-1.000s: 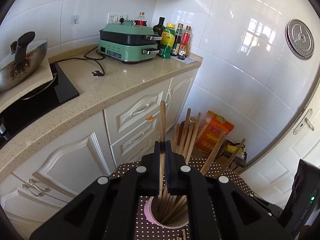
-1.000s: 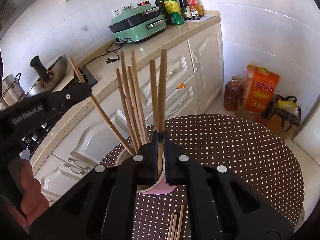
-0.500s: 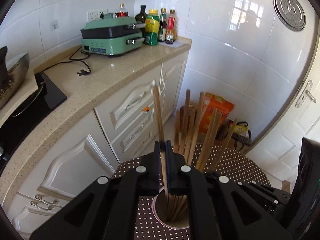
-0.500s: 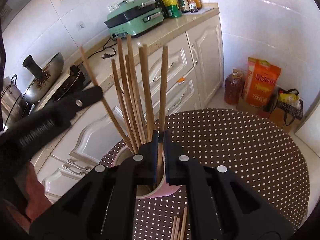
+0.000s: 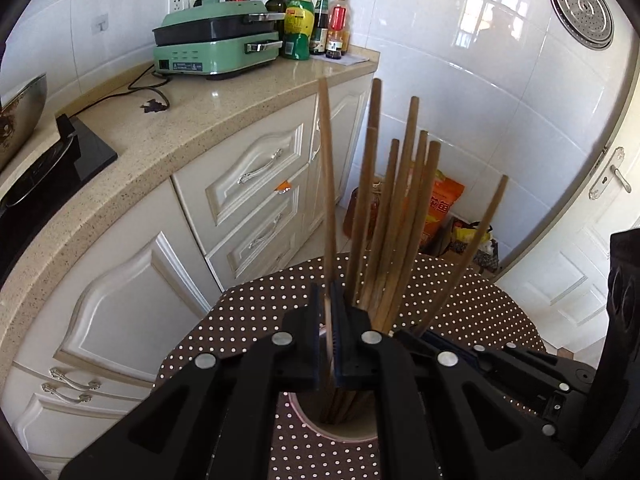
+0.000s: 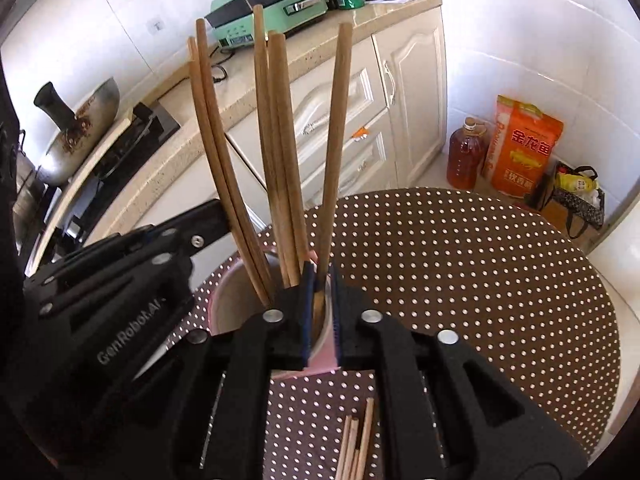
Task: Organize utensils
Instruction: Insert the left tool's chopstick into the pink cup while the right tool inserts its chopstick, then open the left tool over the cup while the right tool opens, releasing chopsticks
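While right claw (image 6: 320, 280) opens, round wooden chopstick (image 6: 334, 152) stands between pads.

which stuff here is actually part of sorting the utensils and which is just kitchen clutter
Part of the job:
- chopsticks standing in the pink holder
- chopstick in the left claw
- chopstick between the opening right claw
- loose chopsticks on the dotted table

Just lying about:
- green cooker
- sauce bottles
- wok
- rice bag
- oil jug

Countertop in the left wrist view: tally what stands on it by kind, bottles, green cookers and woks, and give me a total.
Bottles: 5
Green cooker: 1
Wok: 1, cut off by the picture's left edge
Total: 7
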Demonstrator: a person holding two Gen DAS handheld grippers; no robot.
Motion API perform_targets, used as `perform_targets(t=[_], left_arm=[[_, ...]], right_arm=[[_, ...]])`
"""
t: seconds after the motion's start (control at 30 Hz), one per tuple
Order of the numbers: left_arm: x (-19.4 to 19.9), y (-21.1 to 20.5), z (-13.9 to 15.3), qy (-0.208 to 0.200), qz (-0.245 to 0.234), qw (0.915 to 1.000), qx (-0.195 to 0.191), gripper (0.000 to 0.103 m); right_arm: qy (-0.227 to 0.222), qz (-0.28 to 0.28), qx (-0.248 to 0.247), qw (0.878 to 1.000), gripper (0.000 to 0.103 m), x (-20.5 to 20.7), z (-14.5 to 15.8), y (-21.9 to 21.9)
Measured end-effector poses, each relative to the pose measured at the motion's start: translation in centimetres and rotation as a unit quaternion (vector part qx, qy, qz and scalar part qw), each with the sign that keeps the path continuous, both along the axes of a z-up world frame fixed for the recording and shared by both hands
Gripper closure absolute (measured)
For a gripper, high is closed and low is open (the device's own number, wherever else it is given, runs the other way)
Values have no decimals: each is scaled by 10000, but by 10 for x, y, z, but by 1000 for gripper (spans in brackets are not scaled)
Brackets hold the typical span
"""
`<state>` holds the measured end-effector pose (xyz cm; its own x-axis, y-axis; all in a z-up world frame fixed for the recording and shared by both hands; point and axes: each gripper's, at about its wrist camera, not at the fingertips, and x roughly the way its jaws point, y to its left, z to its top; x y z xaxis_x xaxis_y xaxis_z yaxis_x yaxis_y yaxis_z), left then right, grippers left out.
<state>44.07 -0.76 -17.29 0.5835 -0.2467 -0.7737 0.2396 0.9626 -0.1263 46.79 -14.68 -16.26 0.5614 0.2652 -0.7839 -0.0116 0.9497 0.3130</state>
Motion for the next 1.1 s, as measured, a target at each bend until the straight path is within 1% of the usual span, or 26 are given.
perform_targets(t=[0.03, 0.07, 0.1, 0.13, 0.17, 0.2, 0.4, 0.57, 0.73, 0.87, 0.97, 1.1], left_arm=[[-1, 1, 0, 10, 14, 10000, -1, 97], [-3, 3, 0, 22, 22, 10000, 7, 97], [-5, 3, 0, 29, 22, 10000, 19, 96], [-6, 4, -1, 44, 26, 10000, 38, 90], [-8, 6, 0, 49, 38, 10000, 7, 84], [-11, 7, 1, 27, 53, 10000, 6, 77], [-22, 15, 9, -51, 137, 9999, 16, 75], [-32, 17, 15, -102, 189, 9997, 74, 74], [-49, 17, 28, -236, 275, 9993, 89, 68], [-62, 17, 40, -345, 365, 9987, 100, 66], [-73, 17, 49, -447, 428, 9980, 107, 64], [-91, 15, 65, -613, 491, 9968, 131, 62]], right_arm=[[26, 3, 29, 10000, 84, -1, 0, -1], [39, -4, 91, 10000, 81, -3, -1, -4], [29, -31, 107, 9999, 72, -5, -1, -7], [16, -70, 87, 9999, 52, -8, 0, -8], [-2, -140, -29, 9999, 44, -12, 1, -10], [-63, -174, -45, 9998, 43, -15, 3, -12], [-93, -259, -38, 9996, 43, -26, 10, -23], [-177, -365, 106, 9991, 43, -36, 25, -31], [-316, -352, 157, 9988, 43, -47, 42, -33], [-427, -330, 136, 9984, 43, -59, 55, -35], [-481, -351, 67, 9982, 34, -70, 65, -37], [-615, -317, 35, 9976, 33, -88, 79, -44]])
